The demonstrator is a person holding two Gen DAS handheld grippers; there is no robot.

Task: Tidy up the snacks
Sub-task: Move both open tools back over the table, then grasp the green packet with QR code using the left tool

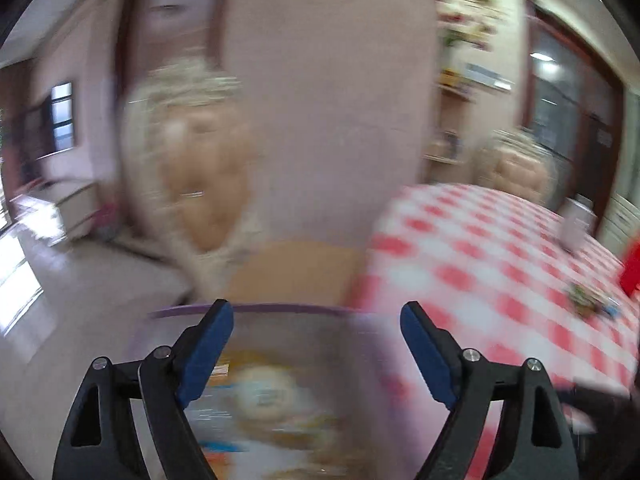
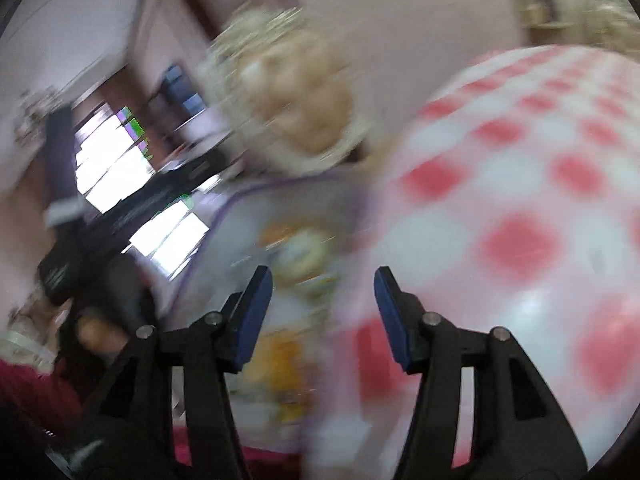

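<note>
Both views are blurred by motion. A clear bin with a purple rim (image 1: 256, 309) holds colourful snack packets (image 1: 264, 396) and sits at the left edge of a table with a red-and-white checked cloth (image 1: 500, 264). My left gripper (image 1: 316, 356) is open and empty, just above the bin. In the right wrist view the same bin (image 2: 236, 200) and its packets (image 2: 296, 252) lie ahead of my right gripper (image 2: 320, 316), which is open and empty over the cloth's edge (image 2: 500, 200). A small snack item (image 1: 588, 296) lies on the cloth at far right.
A cushioned chair (image 1: 200, 168) stands behind the bin and another (image 1: 516, 164) at the table's far side. A red object (image 1: 632, 268) and a pale container (image 1: 576, 220) sit on the cloth at right. The person's other hand and gripper (image 2: 92, 292) show at left.
</note>
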